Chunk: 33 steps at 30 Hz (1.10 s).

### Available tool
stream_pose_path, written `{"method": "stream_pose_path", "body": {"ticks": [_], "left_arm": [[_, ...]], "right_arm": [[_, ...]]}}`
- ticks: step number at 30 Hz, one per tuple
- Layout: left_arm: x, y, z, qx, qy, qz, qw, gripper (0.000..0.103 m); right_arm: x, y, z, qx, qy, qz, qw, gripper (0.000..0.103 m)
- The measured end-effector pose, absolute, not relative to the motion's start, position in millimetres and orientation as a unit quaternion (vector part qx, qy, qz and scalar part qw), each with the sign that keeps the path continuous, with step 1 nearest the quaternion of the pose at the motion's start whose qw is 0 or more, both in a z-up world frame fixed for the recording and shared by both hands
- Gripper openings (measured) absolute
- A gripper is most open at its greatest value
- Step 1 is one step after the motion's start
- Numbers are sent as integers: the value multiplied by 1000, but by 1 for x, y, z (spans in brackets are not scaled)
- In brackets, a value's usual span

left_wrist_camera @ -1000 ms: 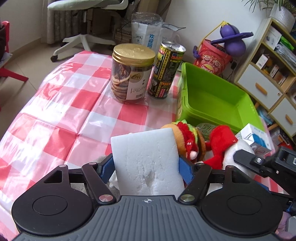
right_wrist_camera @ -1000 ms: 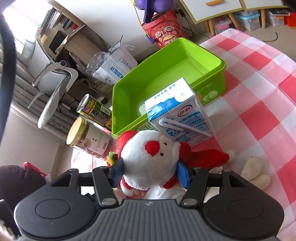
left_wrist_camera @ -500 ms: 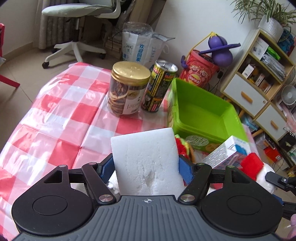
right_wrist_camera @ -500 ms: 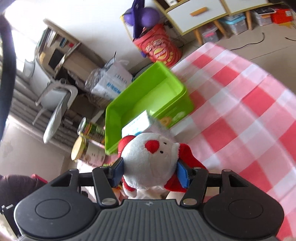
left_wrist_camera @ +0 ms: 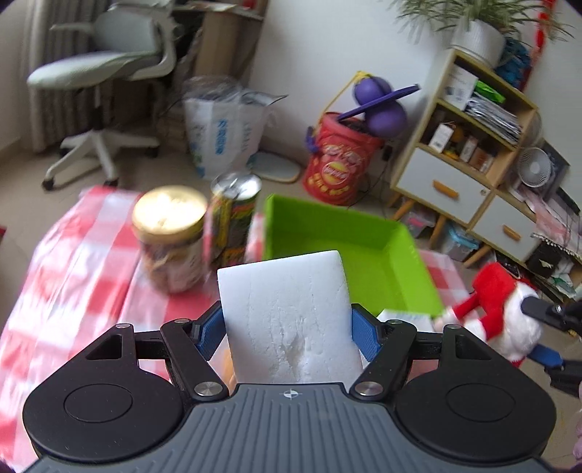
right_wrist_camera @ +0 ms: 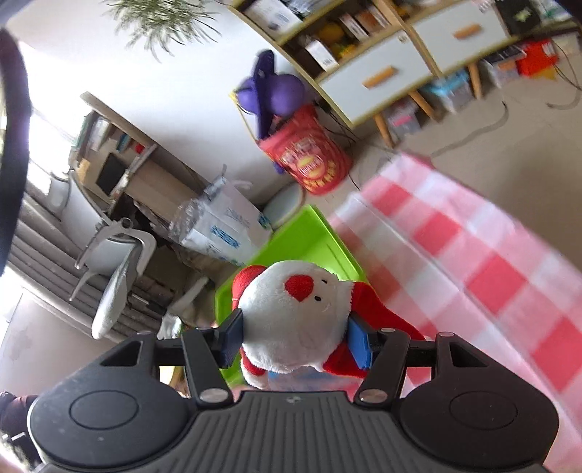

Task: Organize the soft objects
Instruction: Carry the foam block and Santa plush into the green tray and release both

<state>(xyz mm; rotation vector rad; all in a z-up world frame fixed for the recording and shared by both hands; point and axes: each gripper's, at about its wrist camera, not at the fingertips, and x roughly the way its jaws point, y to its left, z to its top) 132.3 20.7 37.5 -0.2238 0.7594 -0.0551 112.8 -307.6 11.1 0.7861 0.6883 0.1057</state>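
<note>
2 grips: left gripper (left_wrist_camera: pixel 287 329) clamps white sponge (left_wrist_camera: pixel 287 316); right gripper (right_wrist_camera: pixel 296 336) squeezes Santa plush (right_wrist_camera: pixel 296 316).

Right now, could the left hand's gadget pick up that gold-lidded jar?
Probably not as it stands: the left gripper already has its fingers clamped on the white sponge block. The gold-lidded jar stands unobstructed on the checked cloth, but the sponge would have to go first.

Jar (left_wrist_camera: pixel 169 236) left of can (left_wrist_camera: pixel 232 222)

White wall (left_wrist_camera: pixel 313 54), beige floor (left_wrist_camera: pixel 174 171), grey office chair (left_wrist_camera: pixel 98 65), wooden drawer shelf (left_wrist_camera: pixel 469 145), potted plant (left_wrist_camera: pixel 476 32).
</note>
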Motion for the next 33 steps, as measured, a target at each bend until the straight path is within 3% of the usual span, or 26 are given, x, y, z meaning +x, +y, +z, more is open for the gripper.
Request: {"method": "stream_pose_path", "body": {"ticks": [6, 14, 33], "left_arm": [[172, 2, 42, -75, 350, -64, 931, 70], [229, -16, 18, -47, 347, -113, 930, 71], [286, -33, -54, -9, 402, -121, 908, 74]], "right_arm": [[151, -300, 17, 351, 301, 100, 881, 32], [205, -290, -15, 318, 310, 152, 883, 32], [265, -268, -82, 274, 378, 146, 872, 35]]}}
